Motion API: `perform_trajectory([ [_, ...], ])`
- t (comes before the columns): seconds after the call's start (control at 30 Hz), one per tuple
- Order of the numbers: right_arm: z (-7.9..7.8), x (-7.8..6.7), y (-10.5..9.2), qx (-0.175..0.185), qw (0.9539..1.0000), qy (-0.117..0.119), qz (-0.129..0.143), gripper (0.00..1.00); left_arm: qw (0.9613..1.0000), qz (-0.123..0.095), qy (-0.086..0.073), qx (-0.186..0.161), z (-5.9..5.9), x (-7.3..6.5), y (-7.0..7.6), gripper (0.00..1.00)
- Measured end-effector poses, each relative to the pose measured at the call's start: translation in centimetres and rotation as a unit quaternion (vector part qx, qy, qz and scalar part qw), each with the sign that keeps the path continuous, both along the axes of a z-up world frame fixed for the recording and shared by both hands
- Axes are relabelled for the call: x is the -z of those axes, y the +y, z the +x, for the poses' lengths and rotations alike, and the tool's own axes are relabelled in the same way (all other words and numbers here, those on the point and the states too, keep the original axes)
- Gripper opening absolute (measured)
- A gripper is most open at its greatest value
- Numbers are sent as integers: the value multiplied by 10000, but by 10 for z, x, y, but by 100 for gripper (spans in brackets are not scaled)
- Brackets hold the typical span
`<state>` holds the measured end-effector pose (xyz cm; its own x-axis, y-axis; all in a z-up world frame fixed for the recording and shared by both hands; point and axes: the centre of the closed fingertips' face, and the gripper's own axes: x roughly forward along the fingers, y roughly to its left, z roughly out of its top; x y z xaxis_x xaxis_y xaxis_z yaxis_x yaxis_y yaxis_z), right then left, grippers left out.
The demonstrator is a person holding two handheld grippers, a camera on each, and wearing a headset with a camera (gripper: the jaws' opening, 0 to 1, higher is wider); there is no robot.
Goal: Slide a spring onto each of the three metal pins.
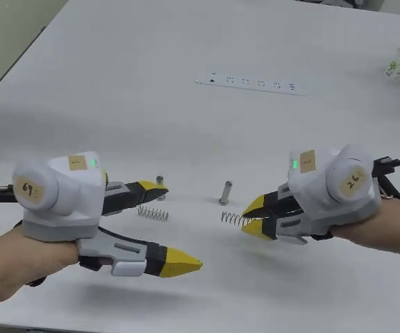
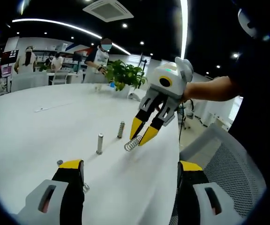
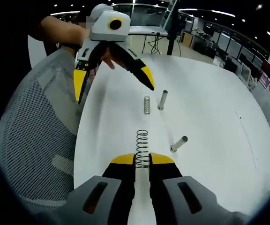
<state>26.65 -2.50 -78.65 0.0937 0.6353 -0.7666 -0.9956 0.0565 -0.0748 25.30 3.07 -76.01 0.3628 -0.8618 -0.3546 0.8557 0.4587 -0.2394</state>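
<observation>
Left gripper (image 1: 176,225) and right gripper (image 1: 250,217) are white-grey, fingers (image 1: 130,200) black tipped yellow; spring (image 1: 231,218) silver, pin (image 1: 225,193) grey, counter (image 1: 186,125) white.

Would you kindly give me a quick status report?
Left tongs open, empty. Right tongs shut on thin coiled wire spring. Two upright grey metal pins bare. Nothing in the way.

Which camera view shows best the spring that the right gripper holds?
The right gripper view: the spring sticks out straight from the shut right gripper, coils clear. The head view and left gripper view show it small, at that gripper's tips.
</observation>
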Motion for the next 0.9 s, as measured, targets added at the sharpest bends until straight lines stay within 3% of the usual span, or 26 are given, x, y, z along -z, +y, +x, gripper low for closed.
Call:
perform_trajectory([
  [0.2, -6, -4, 5, -171, 9998, -59, 30, 8, 9996, 75, -102, 243, 4, 4, -16, 73],
  [0.37, -8, -5, 6, -215, 9997, -82, 32, 8, 9995, 38, -95, 312, 6, 5, -24, 66],
  [0.9, -20, -17, 14, -458, 9987, -111, 168, 8, 9982, -52, -82, 593, 1, 4, -42, 29],
])
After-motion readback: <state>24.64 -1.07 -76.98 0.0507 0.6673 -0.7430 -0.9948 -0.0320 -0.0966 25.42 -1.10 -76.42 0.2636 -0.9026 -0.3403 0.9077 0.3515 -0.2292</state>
